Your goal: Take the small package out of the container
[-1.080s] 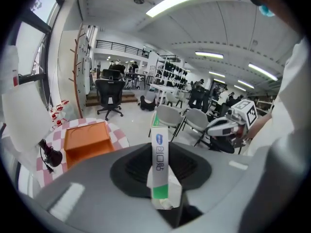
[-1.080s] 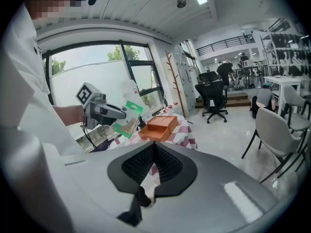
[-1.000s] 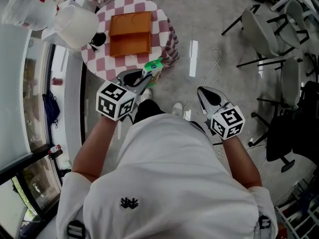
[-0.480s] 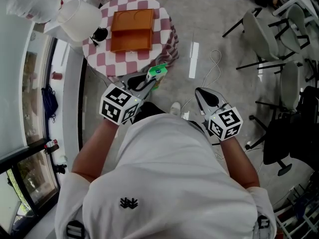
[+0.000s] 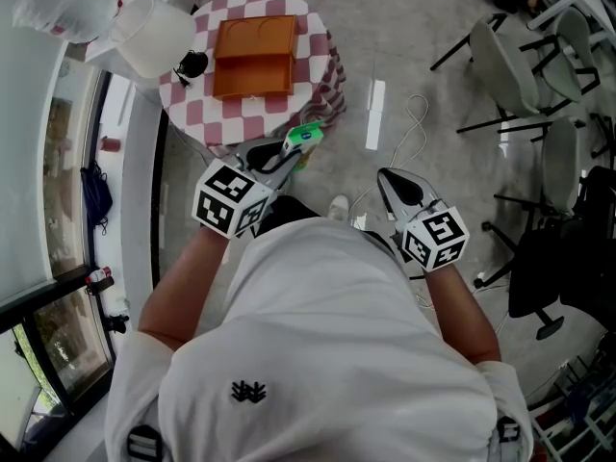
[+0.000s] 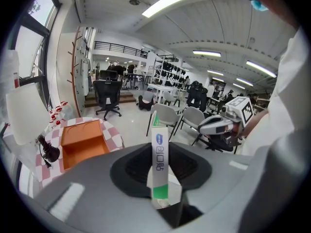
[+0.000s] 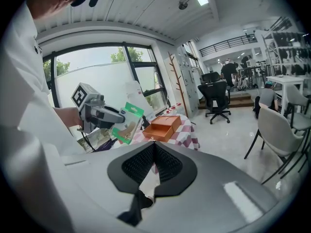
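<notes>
Left tool (image 5: 287, 158): closed on the small package (image 5: 304, 140), pads pressed against its two flat faces. Grips the package near one end, leaving the green-edged end projecting beyond the tips. In the left gripper view, shows the package edge-on and upright between the jaws, white with a blue oval mark and a green band. Small package position: outside the container (image 5: 252, 58), lifted clear in the air, just beyond the near edge of the round worktop (image 5: 188, 114) and above the floor (image 5: 404, 27). No contact with the container or the worktop. Container: orange, open at the top, resting on the red-and-white checked cloth at the centre of the worktop, well apart from the package. Beside the container, on its left in the head view: a small black object (image 5: 192, 65), type not discernible. Right tool (image 7: 154, 147): jaws brought fully together, gripping nothing. Held low at the person's right side, over the floor, well apart from the worktop and from the left tool. In the right gripper view, faces the left tool and the package, with the container on the worktop behind them. To the right in the head view: grey chairs (image 5: 500, 56) on the floor.
</notes>
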The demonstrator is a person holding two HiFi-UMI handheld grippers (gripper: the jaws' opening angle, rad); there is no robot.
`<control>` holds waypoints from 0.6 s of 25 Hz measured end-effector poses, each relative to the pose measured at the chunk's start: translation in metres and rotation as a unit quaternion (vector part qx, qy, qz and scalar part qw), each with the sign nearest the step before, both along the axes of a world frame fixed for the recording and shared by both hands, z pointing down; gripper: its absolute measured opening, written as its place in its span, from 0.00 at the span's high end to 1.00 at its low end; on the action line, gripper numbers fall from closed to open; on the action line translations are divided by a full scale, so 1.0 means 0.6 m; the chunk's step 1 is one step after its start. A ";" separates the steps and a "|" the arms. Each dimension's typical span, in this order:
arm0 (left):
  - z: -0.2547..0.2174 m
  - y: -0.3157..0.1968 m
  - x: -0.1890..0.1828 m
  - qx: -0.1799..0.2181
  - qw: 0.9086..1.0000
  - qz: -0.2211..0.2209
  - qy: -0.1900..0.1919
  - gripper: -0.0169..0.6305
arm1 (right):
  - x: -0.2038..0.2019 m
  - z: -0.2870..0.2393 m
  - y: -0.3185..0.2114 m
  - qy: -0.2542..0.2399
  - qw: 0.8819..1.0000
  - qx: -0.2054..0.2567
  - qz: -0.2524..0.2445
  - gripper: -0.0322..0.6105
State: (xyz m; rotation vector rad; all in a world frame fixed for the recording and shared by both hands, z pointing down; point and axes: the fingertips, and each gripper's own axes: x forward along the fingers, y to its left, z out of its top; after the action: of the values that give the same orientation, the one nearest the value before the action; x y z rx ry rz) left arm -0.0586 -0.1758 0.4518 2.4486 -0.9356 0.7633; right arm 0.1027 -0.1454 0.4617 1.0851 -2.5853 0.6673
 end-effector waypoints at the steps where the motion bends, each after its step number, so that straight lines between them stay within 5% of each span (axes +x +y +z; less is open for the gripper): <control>1: 0.000 0.000 0.001 0.000 1.000 0.000 -0.001 0.74 | 0.000 0.000 0.000 0.000 1.000 0.001 0.000 0.95; 15: 0.006 -0.009 0.012 -0.005 1.000 0.006 -0.005 0.74 | 0.011 0.001 -0.010 0.003 1.000 0.003 0.002 0.95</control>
State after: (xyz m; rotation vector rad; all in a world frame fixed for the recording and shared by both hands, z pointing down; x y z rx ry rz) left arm -0.0515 -0.1814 0.4551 2.4450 -0.9199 0.7832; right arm 0.1090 -0.1513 0.4624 1.0939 -2.5830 0.6563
